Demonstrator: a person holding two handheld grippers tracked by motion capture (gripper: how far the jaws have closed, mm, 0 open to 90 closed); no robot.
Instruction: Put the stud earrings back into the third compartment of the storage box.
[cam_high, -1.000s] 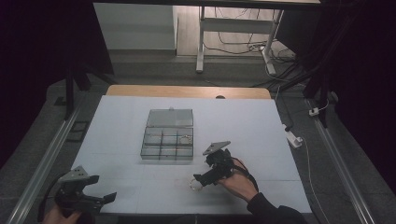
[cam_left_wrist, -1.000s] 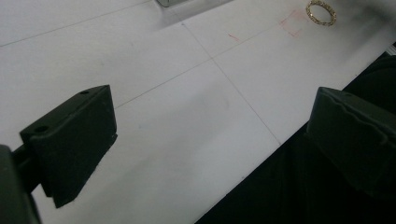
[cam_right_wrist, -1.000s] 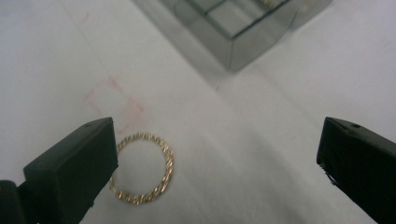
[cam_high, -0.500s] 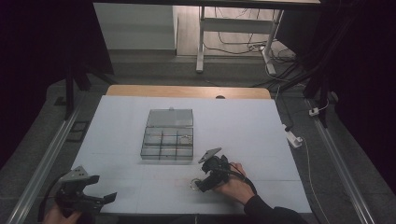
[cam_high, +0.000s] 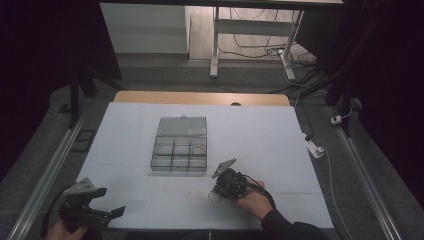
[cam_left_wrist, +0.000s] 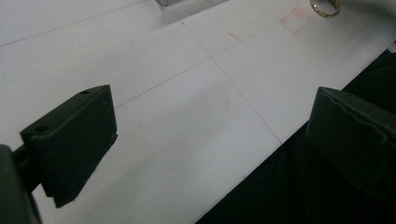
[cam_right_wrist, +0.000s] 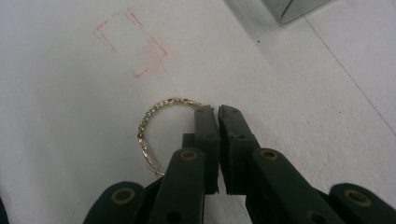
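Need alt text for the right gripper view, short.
The right gripper has its two black jaws closed together on one end of a thin gold chain bracelet, whose loop curves out to the left on the white table sheet. A faint red pencilled rectangle is drawn beyond it, and a clear plastic box corner shows at top right.

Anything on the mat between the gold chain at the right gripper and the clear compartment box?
Nothing solid. In the right gripper view, bare white mat separates the gold chain from the compartment box; a faint red rectangle mark sits off to one side.
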